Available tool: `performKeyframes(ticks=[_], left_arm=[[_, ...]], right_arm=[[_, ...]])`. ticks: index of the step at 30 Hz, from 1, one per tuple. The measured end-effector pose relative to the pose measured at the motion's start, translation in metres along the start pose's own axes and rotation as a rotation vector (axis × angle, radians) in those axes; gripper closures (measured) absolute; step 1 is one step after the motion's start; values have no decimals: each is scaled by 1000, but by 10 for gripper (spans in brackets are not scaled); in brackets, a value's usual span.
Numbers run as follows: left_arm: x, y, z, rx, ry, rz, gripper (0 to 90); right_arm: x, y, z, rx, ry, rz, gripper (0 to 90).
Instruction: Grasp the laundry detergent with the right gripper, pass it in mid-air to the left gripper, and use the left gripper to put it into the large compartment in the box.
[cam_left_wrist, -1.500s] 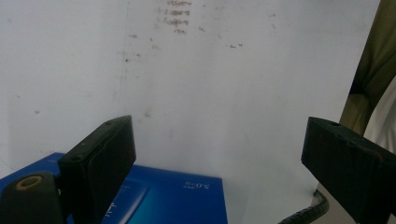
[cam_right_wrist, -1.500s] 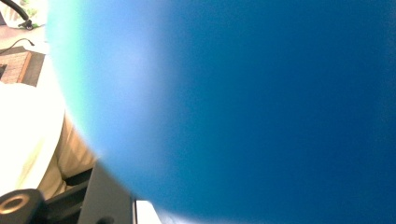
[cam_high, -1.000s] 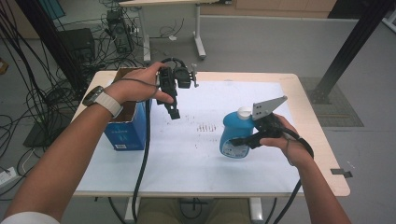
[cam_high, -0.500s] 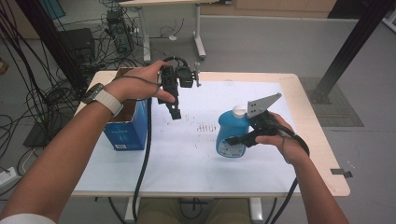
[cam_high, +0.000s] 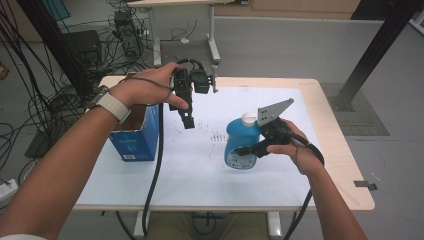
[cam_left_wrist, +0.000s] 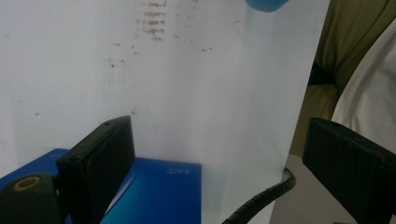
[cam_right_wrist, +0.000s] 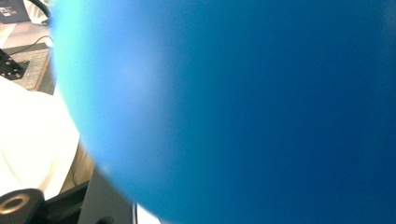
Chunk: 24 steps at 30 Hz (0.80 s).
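Gripping the blue bottle (cam_high: 241, 145) round its belly, the right gripper (cam_high: 250, 148) is keeping it upright on the white sheet (cam_high: 200, 165), right of the middle; its jaws are clamped on the bottle's sides, and in the right gripper view the blue wall (cam_right_wrist: 243, 112) is sitting pressed up close against the camera. The left gripper (cam_high: 188, 120) is hanging above the sheet with its jaws apart and nothing between them, just beside the blue box (cam_high: 134, 140) standing at the table's left edge.

That bottle is looking like smooth plastic with a white cap (cam_high: 248, 118); I'm judging it to be fairly heavy if full, a bit slippery, and likely to give a little under a hard squeeze; the rounded body is offering poor purchase, so a hold lower down across the flatter faces, or at the neck under the cap, seems safer; a tilt could let it slide out.
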<state>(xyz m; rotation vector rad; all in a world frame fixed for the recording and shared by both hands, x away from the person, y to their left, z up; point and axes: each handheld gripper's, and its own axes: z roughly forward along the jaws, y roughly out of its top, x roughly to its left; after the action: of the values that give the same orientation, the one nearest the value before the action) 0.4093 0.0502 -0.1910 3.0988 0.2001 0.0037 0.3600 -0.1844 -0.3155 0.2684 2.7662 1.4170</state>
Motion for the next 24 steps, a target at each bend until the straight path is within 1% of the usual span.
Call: performKeyframes(ticks=[4,8,14,17,19,21,24], left_arm=[[-5,3,-5,-3,0,9,97],[-8,5,-6,-2,0,12,97],[-12,6,-9,1,-7,21,97],[-16,7,-13,-3,-11,25,97],[-17,8,-15,0,-13,26,97],[-20,8,-17,-7,-15,29,97],[-22,9,-18,-1,-19,34,97]], right_arm=[[1,4,3,3,7,-8,440],[2,8,5,1,10,-14,440],[3,16,8,-6,21,-33,440],[4,21,11,-8,31,-54,440],[4,23,12,-8,32,-55,440],[5,27,15,-5,39,-63,441],[4,32,17,1,44,-74,440]])
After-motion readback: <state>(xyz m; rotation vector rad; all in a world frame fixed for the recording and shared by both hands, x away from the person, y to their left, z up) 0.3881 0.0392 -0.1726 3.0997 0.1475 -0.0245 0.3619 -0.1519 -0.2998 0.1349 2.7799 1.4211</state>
